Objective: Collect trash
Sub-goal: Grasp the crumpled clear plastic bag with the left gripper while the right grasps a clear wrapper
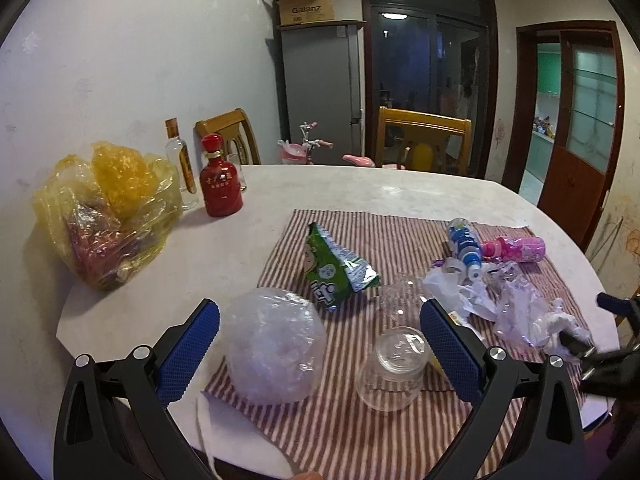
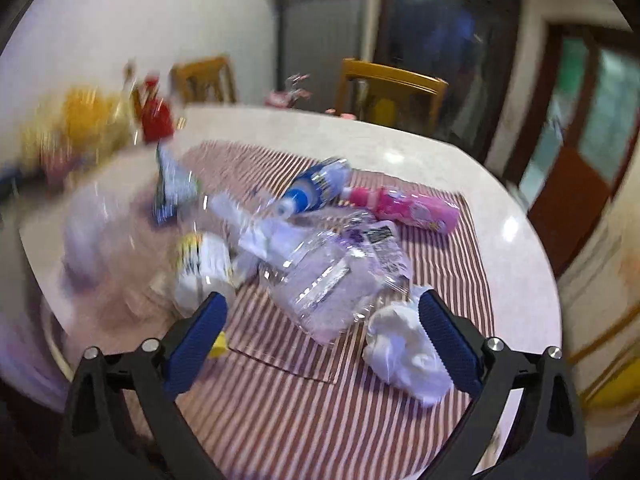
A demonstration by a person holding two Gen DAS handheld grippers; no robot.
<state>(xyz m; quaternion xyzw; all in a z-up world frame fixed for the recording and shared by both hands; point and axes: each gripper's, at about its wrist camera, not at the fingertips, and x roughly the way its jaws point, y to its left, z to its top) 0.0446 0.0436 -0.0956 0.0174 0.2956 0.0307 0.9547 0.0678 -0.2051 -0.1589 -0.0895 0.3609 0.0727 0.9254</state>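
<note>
Trash lies on a red-striped cloth (image 1: 320, 420) on a white table. My left gripper (image 1: 320, 344) is open above a clear plastic ball of wrap (image 1: 274, 344) and a clear cup (image 1: 394, 368). A green snack bag (image 1: 338, 272), a blue bottle (image 1: 466, 246), a pink bottle (image 1: 516, 248) and crumpled paper and film (image 1: 492, 304) lie beyond. My right gripper (image 2: 322, 312) is open over crumpled clear film (image 2: 336, 280); a white tissue wad (image 2: 400, 352) lies by its right finger. The blue bottle (image 2: 316, 190) and the pink bottle (image 2: 412, 208) show here too. This view is blurred.
A yellow plastic bag (image 1: 108, 212) of items, a red bottle (image 1: 220, 184) and a clear bottle (image 1: 182, 168) stand at the table's far left. Two wooden chairs (image 1: 424, 136) stand behind the table. The right gripper shows at the left view's right edge (image 1: 600, 340).
</note>
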